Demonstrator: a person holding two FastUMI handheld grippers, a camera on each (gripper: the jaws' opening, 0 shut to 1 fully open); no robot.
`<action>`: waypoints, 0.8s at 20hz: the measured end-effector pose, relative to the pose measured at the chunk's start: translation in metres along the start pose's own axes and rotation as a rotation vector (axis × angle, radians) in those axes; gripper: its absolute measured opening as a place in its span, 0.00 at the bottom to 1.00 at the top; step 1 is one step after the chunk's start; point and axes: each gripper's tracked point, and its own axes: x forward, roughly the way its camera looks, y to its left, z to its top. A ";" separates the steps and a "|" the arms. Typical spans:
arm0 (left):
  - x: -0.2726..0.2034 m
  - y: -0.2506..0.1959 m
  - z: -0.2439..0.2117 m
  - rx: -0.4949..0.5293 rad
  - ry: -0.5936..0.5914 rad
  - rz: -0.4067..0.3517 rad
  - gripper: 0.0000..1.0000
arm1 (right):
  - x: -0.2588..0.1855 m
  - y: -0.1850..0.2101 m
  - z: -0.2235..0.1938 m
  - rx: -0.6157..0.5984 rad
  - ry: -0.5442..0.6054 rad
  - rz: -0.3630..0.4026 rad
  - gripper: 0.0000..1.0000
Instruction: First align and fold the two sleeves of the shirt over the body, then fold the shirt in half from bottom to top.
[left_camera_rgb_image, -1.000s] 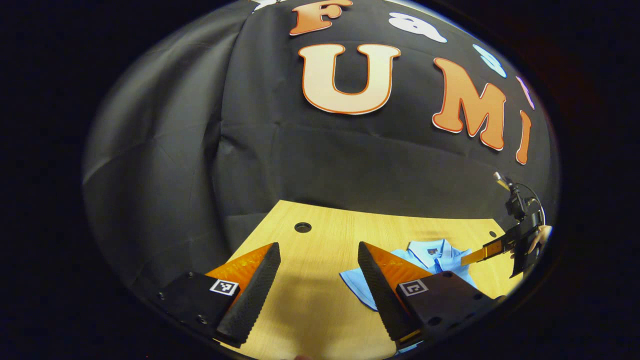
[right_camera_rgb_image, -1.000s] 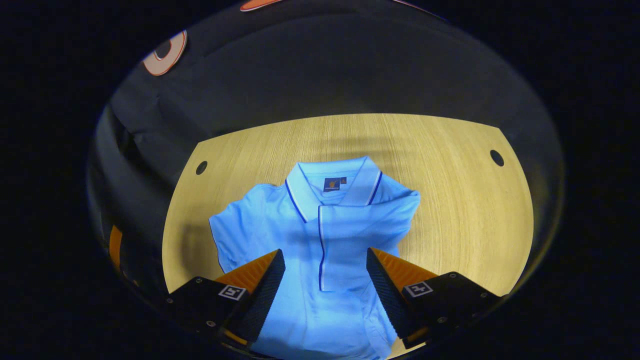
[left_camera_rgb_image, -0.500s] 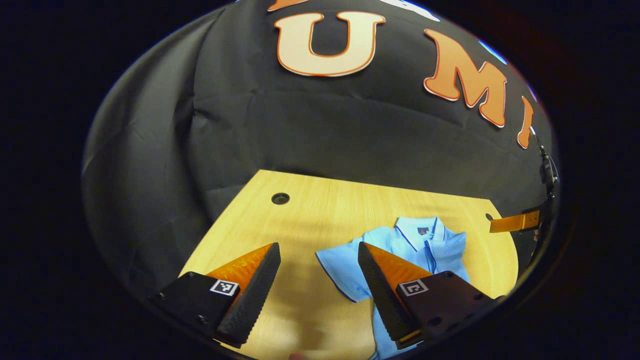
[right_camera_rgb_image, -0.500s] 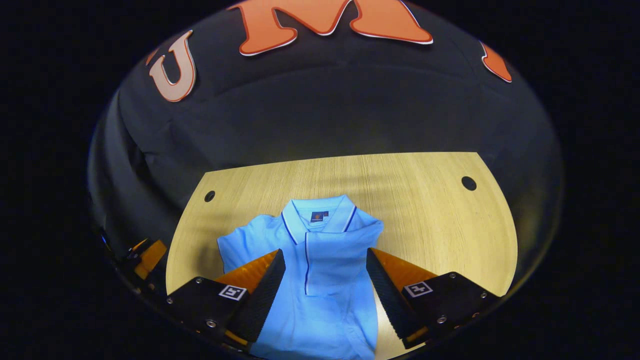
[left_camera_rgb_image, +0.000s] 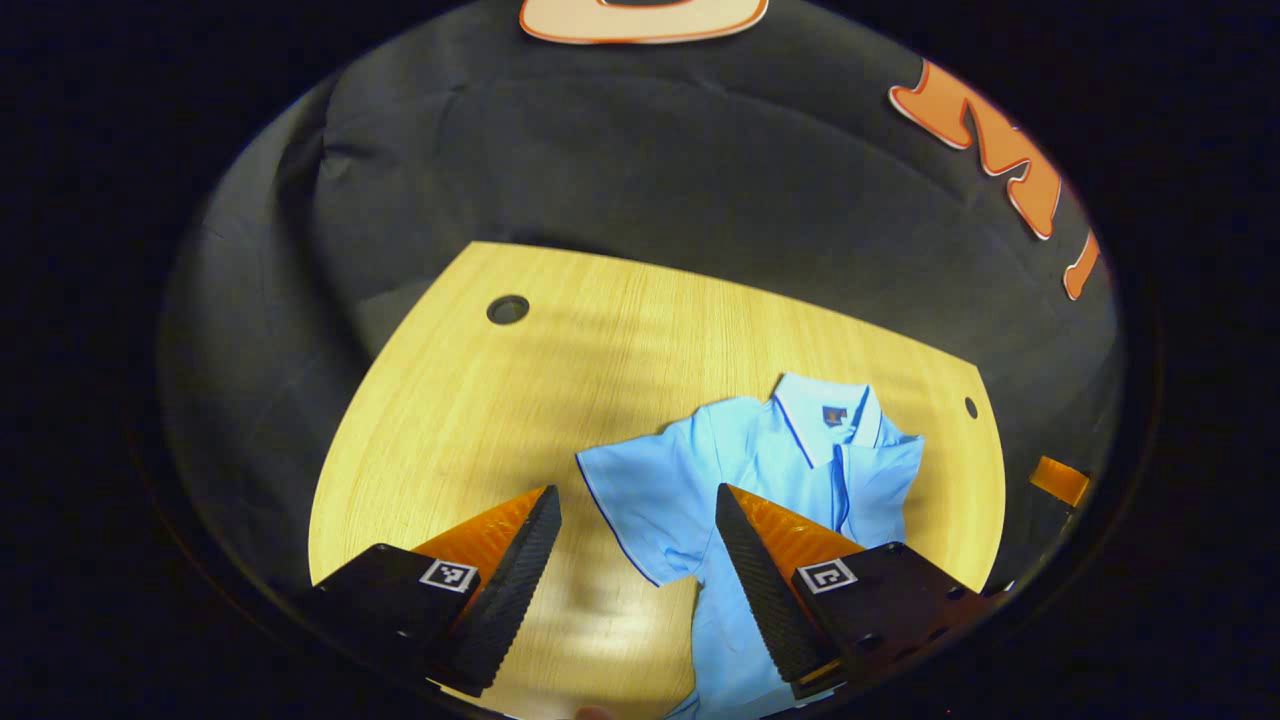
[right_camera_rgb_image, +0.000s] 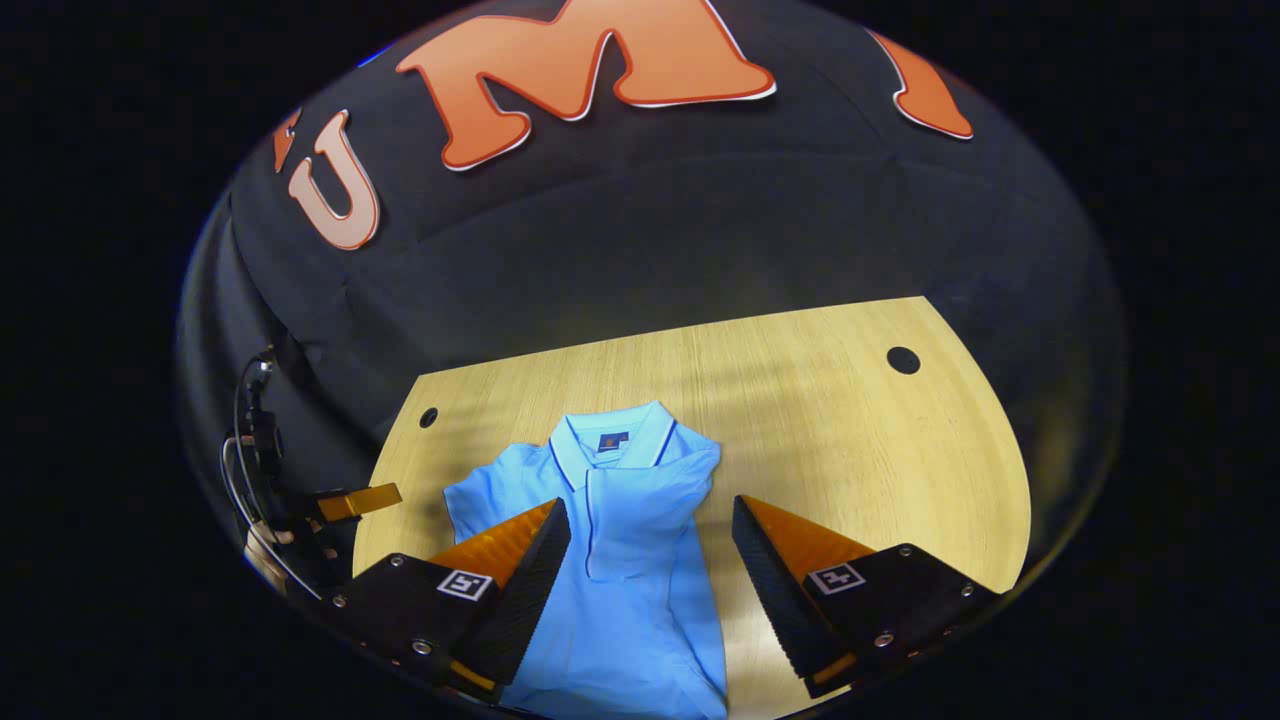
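Evidently the light-blue short-sleeved polo shirt (left_camera_rgb_image: 790, 470) is laid flat on the pale wooden table (left_camera_rgb_image: 480, 420), collar away, one sleeve (right_camera_rgb_image: 640, 510) already folded over the body. The outspread sleeve (left_camera_rgb_image: 640, 500) lies just ahead of the left gripper (left_camera_rgb_image: 637, 560), spread and empty; the right gripper (right_camera_rgb_image: 650, 570), likewise spread, is held above the body.

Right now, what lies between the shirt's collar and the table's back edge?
Only bare table behind the collar, seen in the right gripper view.

Light-blue shirt (right_camera_rgb_image: 620, 560) flat, one sleeve (right_camera_rgb_image: 645, 505) apparently folded over.
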 end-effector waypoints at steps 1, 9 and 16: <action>0.009 -0.002 -0.005 -0.020 0.049 0.006 1.00 | -0.003 -0.007 0.000 0.010 -0.002 -0.003 0.99; 0.073 0.009 -0.052 -0.150 0.311 0.086 1.00 | -0.014 -0.042 -0.013 0.094 0.034 0.026 0.99; 0.093 0.020 -0.059 -0.153 0.343 0.164 1.00 | -0.010 -0.068 -0.026 0.136 0.059 0.010 0.99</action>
